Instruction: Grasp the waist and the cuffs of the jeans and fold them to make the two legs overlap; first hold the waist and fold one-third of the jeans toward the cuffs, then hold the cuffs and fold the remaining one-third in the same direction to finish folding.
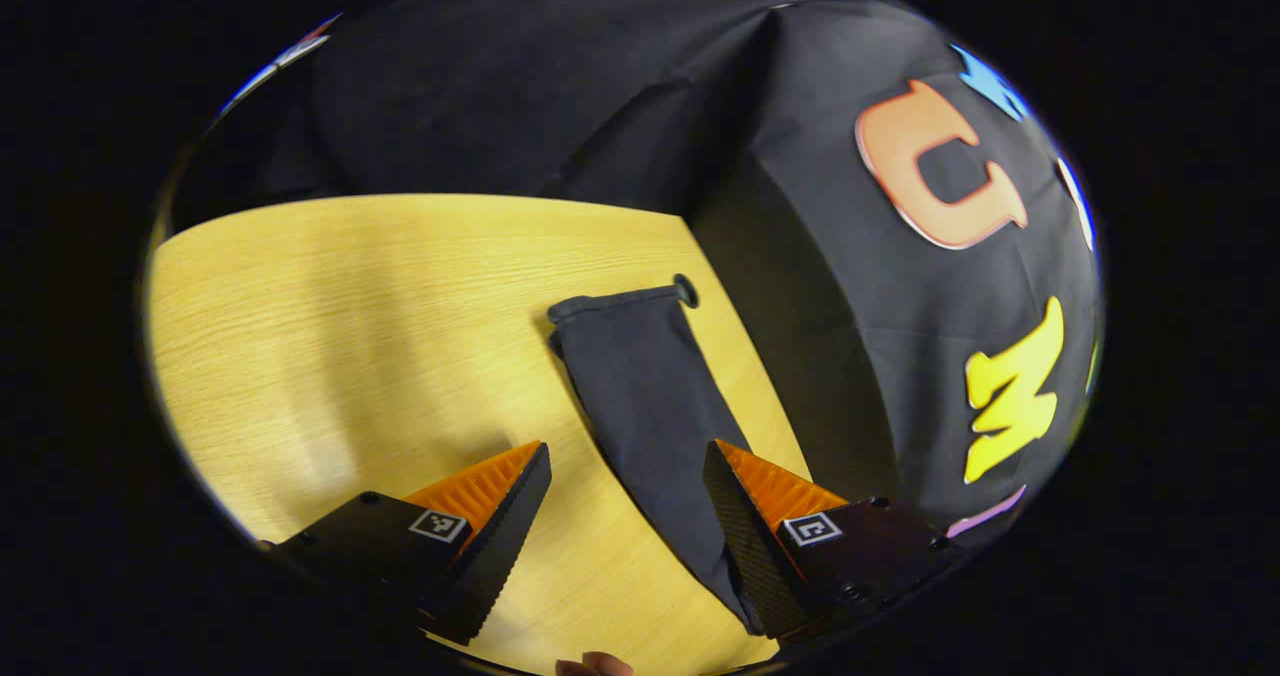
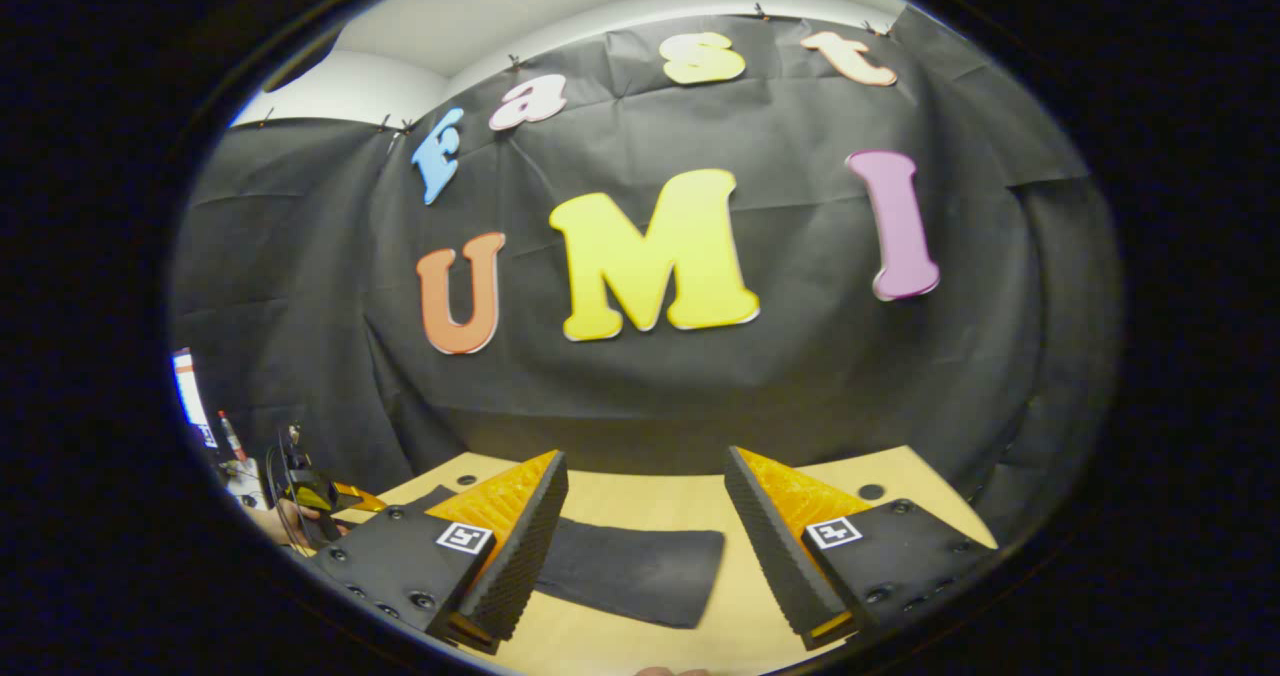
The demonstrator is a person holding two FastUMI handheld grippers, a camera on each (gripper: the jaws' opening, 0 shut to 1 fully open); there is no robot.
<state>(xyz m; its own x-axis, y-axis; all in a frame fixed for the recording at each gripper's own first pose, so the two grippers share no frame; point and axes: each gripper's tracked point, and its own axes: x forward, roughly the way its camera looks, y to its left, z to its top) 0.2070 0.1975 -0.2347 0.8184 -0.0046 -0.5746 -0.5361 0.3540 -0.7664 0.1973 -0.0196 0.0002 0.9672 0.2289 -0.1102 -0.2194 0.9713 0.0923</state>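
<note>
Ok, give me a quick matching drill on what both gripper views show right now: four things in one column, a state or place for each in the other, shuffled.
Things:
1. left tool
2. jeans
3. table
4. right tool

States:
A. light wood grain, bare beside the cloth
B. open, fingers either side of a dark trouser leg
C. dark, lying flat
D. open, above the cuff end

Pairs: 1-B, 2-C, 3-A, 4-D

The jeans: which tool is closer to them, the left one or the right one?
Left, probably. The left tool hangs open just over the jeans, one finger overlapping the cloth. The right tool is open too, higher up, aimed mostly at the wall.
</note>
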